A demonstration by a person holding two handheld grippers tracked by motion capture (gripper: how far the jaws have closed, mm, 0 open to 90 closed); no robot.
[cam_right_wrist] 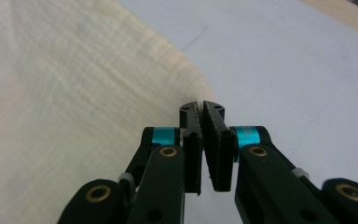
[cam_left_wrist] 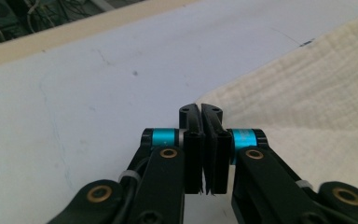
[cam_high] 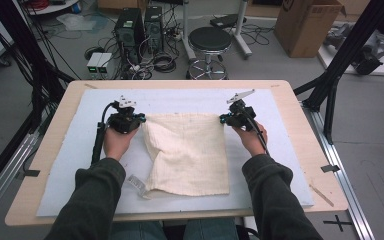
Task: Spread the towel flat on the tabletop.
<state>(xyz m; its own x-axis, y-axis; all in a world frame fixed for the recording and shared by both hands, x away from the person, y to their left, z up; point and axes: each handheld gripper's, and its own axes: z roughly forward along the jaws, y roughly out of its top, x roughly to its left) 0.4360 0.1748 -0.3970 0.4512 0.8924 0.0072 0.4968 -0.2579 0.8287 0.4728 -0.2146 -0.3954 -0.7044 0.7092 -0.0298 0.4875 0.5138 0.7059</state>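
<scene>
A cream cloth (cam_high: pixel 190 150) lies on the pale blue mat (cam_high: pixel 75 160), its far edge stretched straight between my two grippers. My left gripper (cam_high: pixel 140 117) sits at the cloth's far left corner; in the left gripper view (cam_left_wrist: pixel 200 108) the jaws stand almost together and the cloth's (cam_left_wrist: pixel 307 93) edge runs right up to their tips. My right gripper (cam_high: pixel 223 118) sits at the far right corner; its jaws (cam_right_wrist: pixel 200 106) meet at the tips, where the cloth's (cam_right_wrist: pixel 74 93) curved edge ends. A fold runs down the cloth's left side.
The mat covers a wooden table (cam_high: pixel 300 130). A clear strip (cam_high: pixel 137 184) lies by the cloth's near left corner. Beyond the table stand a stool (cam_high: pixel 209 40), computer towers (cam_high: pixel 130 27) with cables, and a cardboard box (cam_high: pixel 305 25). Black frame posts (cam_high: pixel 340 60) flank the table.
</scene>
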